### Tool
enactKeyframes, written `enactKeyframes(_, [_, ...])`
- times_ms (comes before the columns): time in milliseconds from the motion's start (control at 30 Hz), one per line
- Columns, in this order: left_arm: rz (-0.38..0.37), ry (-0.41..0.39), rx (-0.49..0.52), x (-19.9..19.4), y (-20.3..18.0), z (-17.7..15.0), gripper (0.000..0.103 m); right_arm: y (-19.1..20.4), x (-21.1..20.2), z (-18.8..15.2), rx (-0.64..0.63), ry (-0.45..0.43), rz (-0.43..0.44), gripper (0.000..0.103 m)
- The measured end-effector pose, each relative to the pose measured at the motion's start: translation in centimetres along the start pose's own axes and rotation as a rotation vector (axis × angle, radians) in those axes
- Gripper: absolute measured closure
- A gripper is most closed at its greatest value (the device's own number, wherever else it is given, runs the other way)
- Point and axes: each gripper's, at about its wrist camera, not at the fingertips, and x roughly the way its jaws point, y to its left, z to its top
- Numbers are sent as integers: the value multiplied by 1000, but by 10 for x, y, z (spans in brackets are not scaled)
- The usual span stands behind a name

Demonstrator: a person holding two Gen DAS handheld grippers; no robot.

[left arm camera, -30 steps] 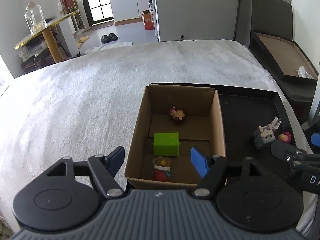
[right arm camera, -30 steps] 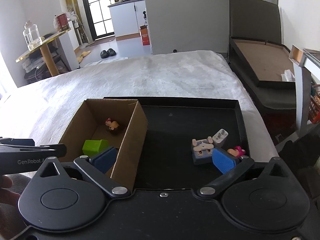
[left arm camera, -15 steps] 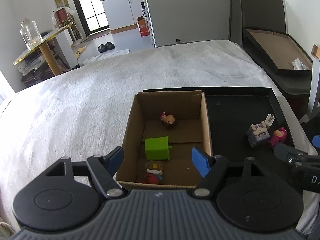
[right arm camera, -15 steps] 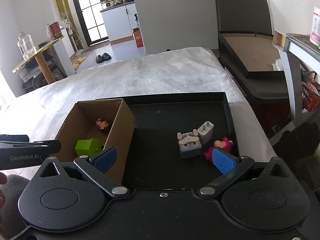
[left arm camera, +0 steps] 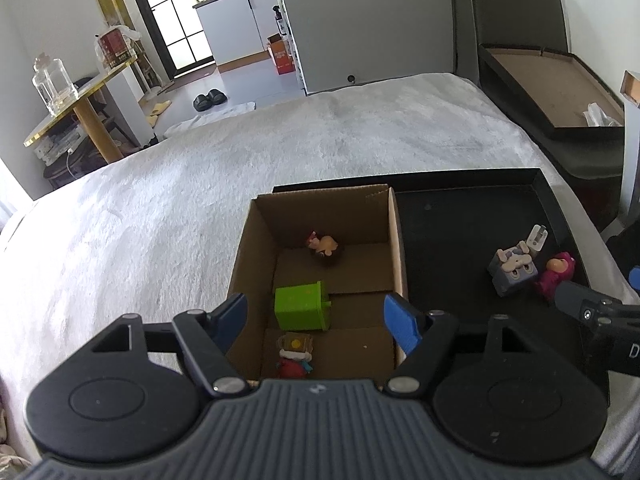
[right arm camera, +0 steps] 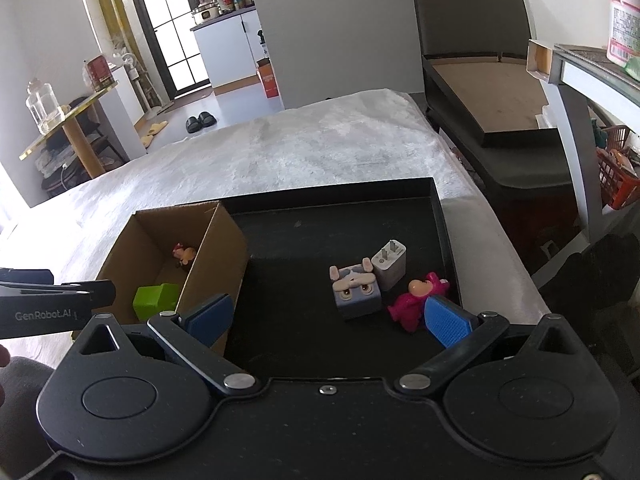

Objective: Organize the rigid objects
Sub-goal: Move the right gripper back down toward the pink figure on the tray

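The right gripper (right arm camera: 326, 318) hangs spread wide over the black tray (right arm camera: 438, 216). At one o'clock from it sit a grey bunny cube (right arm camera: 356, 294), a white charger (right arm camera: 389, 265) and a pink figure (right arm camera: 416, 300); the cardboard box (right arm camera: 216, 256) lies at ten o'clock.

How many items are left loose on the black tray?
3: the grey bunny cube, the white charger touching its far right side, and the pink figure to their right. Nothing seems hidden.

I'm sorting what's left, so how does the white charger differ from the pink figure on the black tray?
The white charger is a plain blocky shape with two metal prongs; the pink figure is rounded, magenta, with a pale face. The charger touches the grey bunny block; the figure lies apart, nearer the right gripper. Both rest on the black tray.
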Motion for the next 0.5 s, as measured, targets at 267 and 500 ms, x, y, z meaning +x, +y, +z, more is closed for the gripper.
enactKeyframes(267, [23, 6, 30, 10, -12, 6, 29, -11, 13, -4, 19, 7, 16, 0])
enactKeyframes(500, [12, 21, 61, 23, -29, 7, 29, -20, 30, -10, 13, 23, 15, 1])
